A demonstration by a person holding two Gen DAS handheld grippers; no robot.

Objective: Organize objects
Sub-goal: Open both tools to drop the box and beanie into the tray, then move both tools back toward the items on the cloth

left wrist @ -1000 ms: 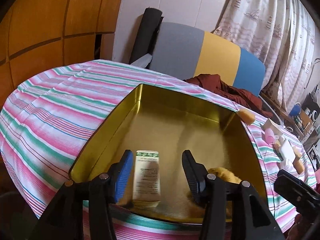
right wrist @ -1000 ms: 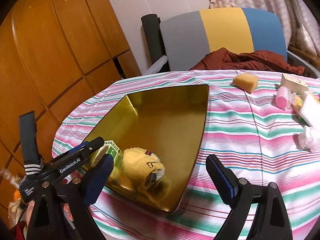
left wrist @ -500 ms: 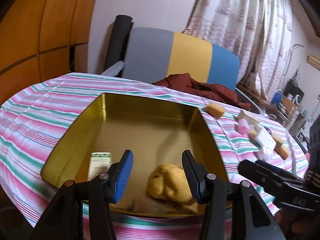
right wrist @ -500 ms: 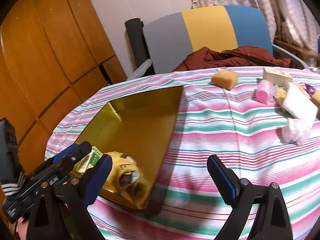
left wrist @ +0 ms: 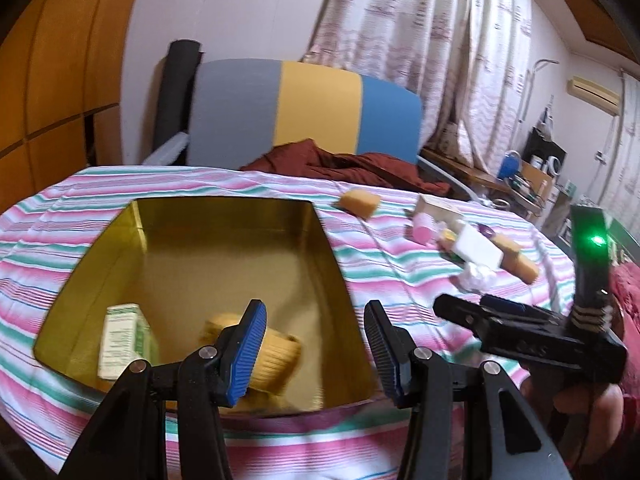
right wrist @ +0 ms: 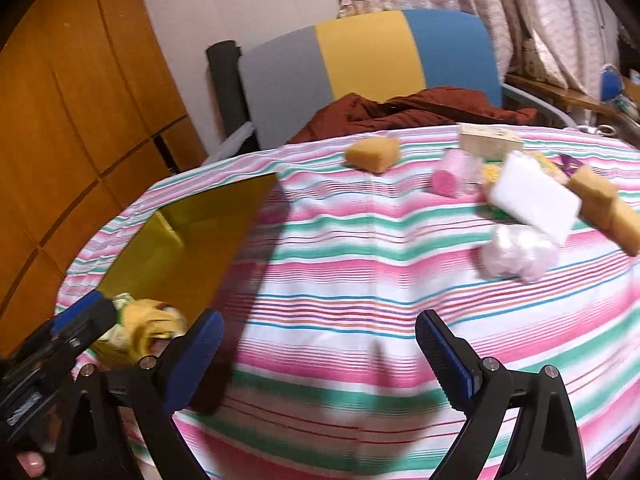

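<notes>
Both grippers swung from the gold tin (left wrist: 332, 248) toward the clutter right of it. Left gripper (left wrist: 314, 346) and right gripper (right wrist: 318, 354) spread, empty. Carton (left wrist: 124, 340) and yellow plush (left wrist: 276, 354) binned; sponge (right wrist: 372, 153), white block (right wrist: 534, 198) remain outside.

Left hand-held gripper (left wrist: 312, 344) parted, empty, right hand-held gripper (right wrist: 318, 354) wide, empty

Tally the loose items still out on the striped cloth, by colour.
Tan sponge pieces: 2, one apart, one at the right edge
Pink roll: 1
White block: 1
Crumpled clear wrap: 1
Beige box: 1
Total: 6; smaller yellow and purple bits behind the block are too blurred to count.
</notes>
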